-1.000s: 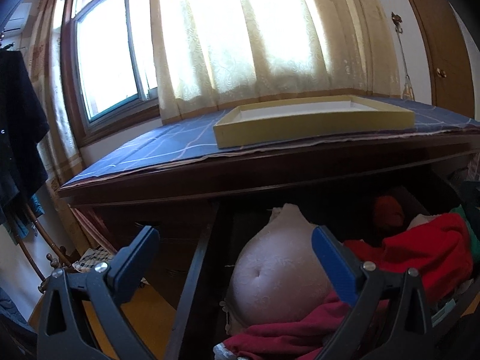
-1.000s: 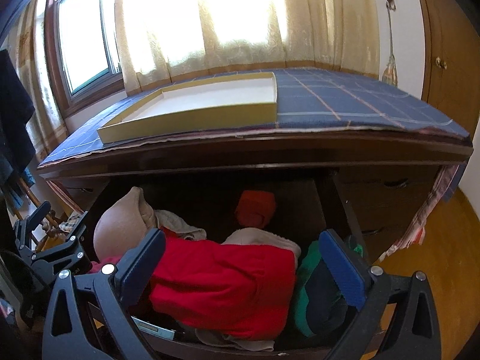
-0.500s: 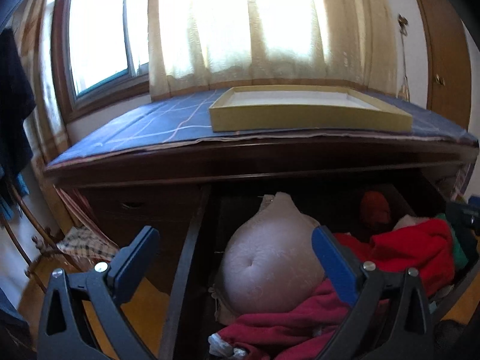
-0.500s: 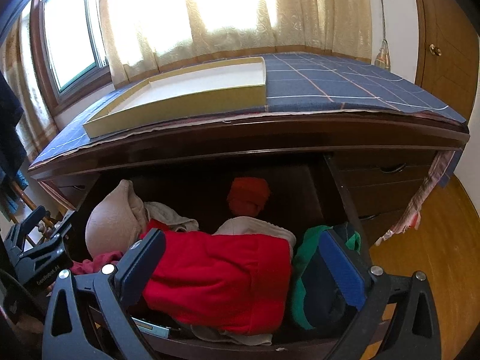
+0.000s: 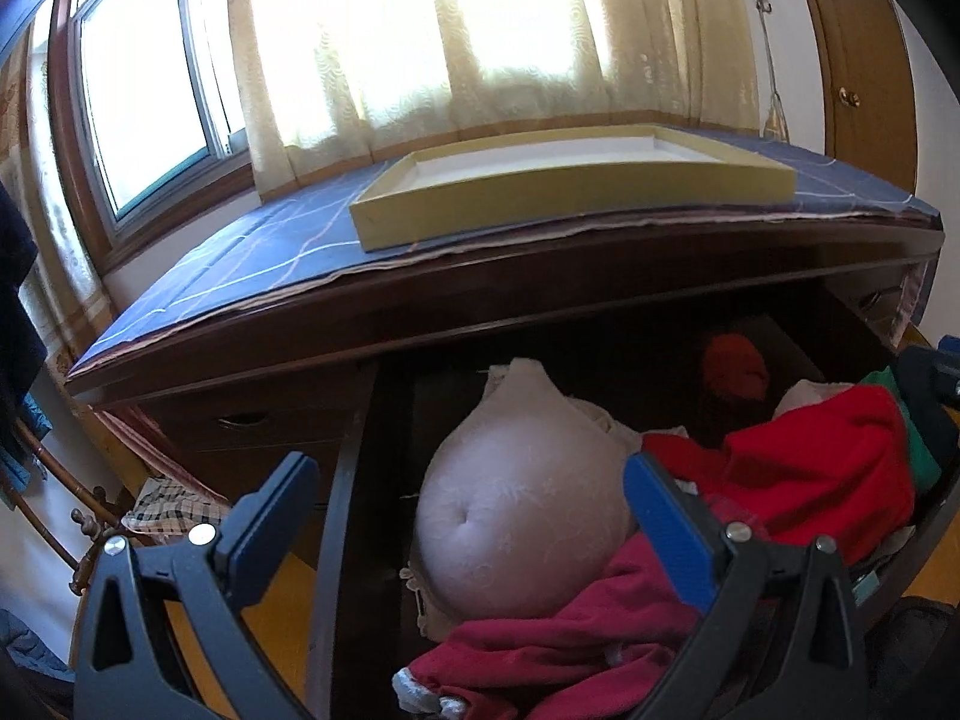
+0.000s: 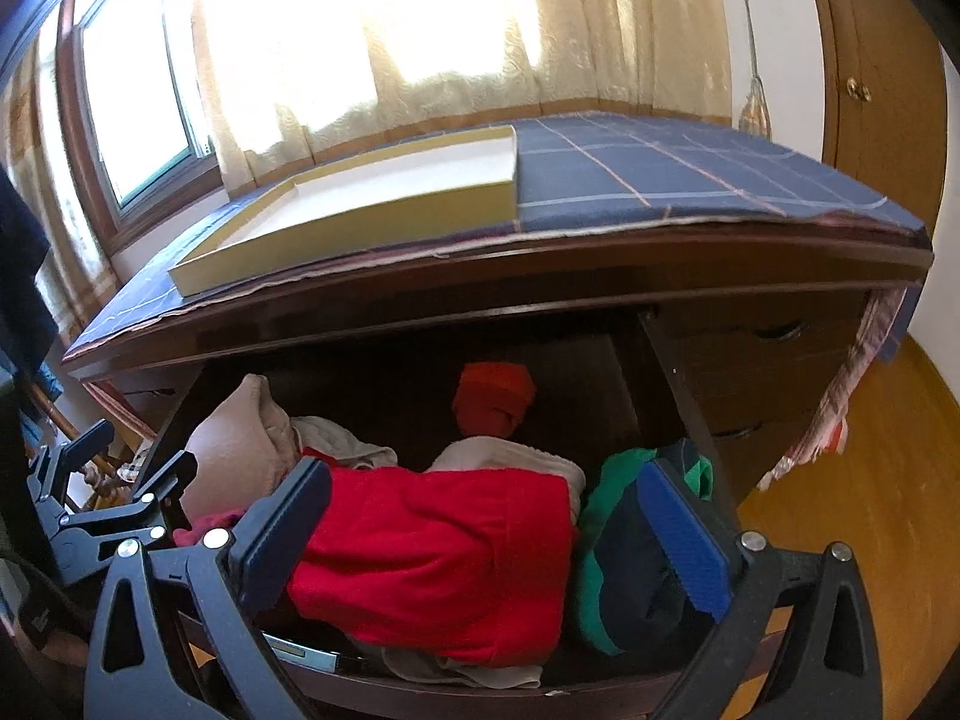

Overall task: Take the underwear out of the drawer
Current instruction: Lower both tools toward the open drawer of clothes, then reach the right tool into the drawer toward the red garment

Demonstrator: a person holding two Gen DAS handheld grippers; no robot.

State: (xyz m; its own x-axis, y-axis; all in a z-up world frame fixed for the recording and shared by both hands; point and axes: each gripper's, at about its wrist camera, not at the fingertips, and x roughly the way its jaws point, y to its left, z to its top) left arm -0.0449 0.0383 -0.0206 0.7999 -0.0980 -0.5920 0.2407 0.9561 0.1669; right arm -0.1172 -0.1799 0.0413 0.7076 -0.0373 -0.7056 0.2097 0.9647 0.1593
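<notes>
The dark wooden drawer (image 6: 672, 384) stands pulled out and is full of clothes. A pale padded bra cup (image 5: 516, 516) lies at its left end, between the fingers of my open left gripper (image 5: 474, 516), which hovers just in front of it. Red folded underwear (image 6: 444, 558) fills the middle, beneath my open right gripper (image 6: 486, 540). To its right is a green and navy garment (image 6: 624, 570); a small orange piece (image 6: 495, 399) lies at the back. The left gripper (image 6: 114, 480) also shows at the left in the right wrist view.
A shallow yellow box lid (image 5: 570, 192) rests on the blue checked cloth (image 6: 660, 174) covering the dresser top. Curtains and a window are behind. A wooden wardrobe door (image 6: 870, 78) stands at the right, with orange floor (image 6: 870, 516) below.
Both grippers have risen and shifted slightly, so the dresser top and box lid show more from above. Both stay open; the clothes have not moved.
</notes>
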